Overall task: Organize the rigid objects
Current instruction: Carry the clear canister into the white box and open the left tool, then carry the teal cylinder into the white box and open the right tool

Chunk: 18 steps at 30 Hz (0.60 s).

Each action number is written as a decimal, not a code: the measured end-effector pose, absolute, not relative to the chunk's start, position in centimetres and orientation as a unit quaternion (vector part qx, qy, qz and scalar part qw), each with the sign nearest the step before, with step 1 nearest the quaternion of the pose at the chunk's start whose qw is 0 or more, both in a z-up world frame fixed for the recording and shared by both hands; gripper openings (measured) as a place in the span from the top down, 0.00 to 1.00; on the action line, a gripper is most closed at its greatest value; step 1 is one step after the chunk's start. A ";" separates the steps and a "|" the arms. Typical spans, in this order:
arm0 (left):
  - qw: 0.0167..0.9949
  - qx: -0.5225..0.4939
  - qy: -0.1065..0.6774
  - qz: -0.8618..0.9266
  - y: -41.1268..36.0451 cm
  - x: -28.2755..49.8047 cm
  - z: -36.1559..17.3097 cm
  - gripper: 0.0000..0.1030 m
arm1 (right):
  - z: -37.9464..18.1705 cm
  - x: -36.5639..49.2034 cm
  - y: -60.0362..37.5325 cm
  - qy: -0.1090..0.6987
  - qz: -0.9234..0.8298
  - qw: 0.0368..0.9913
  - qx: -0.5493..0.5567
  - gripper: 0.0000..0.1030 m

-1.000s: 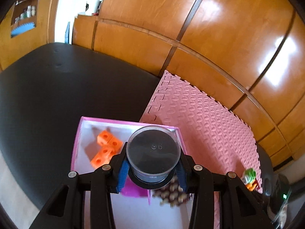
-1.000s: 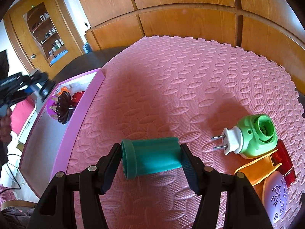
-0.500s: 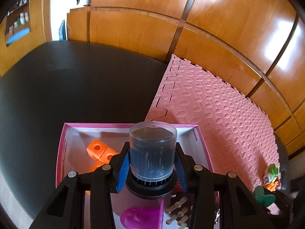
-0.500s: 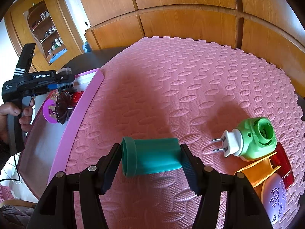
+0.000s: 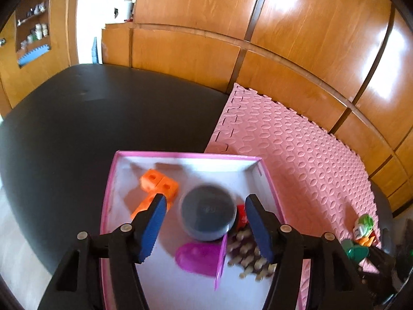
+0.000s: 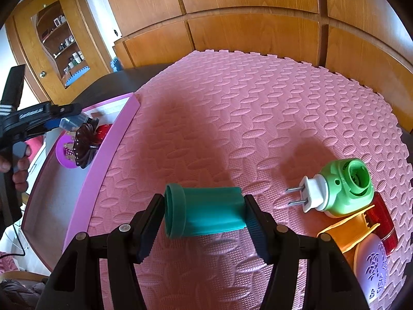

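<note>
1. Release step in hand on the left side: the left gripper [image 5: 206, 230] hangs over the pink box [image 5: 185, 155], its fingers [image 5: 152, 222] opening. The grey jar [image 5: 207, 215] sits between them, but daylight shows on both sides, so the pads no longer press on it; judged let go.
2. Jar position: inside the box, on or just above its white floor. Orange blocks [image 5: 157, 183] lie beside it on one side, a red piece [image 5: 241, 214] on the other, a magenta scoop [image 5: 198, 257] and a brown studded piece [image 5: 251, 253] nearer the camera. Blur leaves it unclear whether the jar has settled.
3. Right gripper [image 6: 204, 219]: fingers [image 6: 254, 222] clenched end to end on a teal cup [image 6: 206, 214] lying sideways, low over the pink mat [image 6: 258, 103]. Whether the cup is clear of the mat cannot be told.
4. Still outside the box, beside the cup on the mat: a green plug [image 6: 338, 188], with an orange piece [image 6: 346, 232], a red item [image 6: 382, 222] and a lilac-patterned item [image 6: 371, 263] crowded just behind it.
5. Farther off, at the mat's left edge, the box; beyond it a dark tabletop [image 5: 77, 118].
6. Next move, as judged: the left gripper must rise straight up to clear the jar without tipping it; the right must carry the cup across to a free patch of box floor.
</note>
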<state>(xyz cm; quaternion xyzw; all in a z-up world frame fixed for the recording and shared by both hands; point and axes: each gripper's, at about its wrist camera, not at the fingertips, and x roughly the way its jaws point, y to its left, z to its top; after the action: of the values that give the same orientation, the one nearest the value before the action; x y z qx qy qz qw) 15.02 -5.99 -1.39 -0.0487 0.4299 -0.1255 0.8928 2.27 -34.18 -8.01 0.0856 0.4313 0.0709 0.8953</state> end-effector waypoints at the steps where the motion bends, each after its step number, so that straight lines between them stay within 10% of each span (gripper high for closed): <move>1: 0.895 -0.042 0.427 -0.121 -5.9 14.4 -1.3 0.38 | -8.0 2.3 -34.2 0.431 0.071 0.895 0.085 0.40; 18: 0.922 0.015 0.377 -0.088 -5.4 6.1 -0.5 0.38 | -8.1 2.0 -33.9 0.427 0.062 0.899 0.077 0.39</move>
<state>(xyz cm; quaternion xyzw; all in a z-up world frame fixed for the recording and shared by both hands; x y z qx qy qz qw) 6.11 -5.37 -0.52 0.0154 0.3775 -0.0879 0.9217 2.02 -33.90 -8.10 0.0770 0.4271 0.0618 0.8988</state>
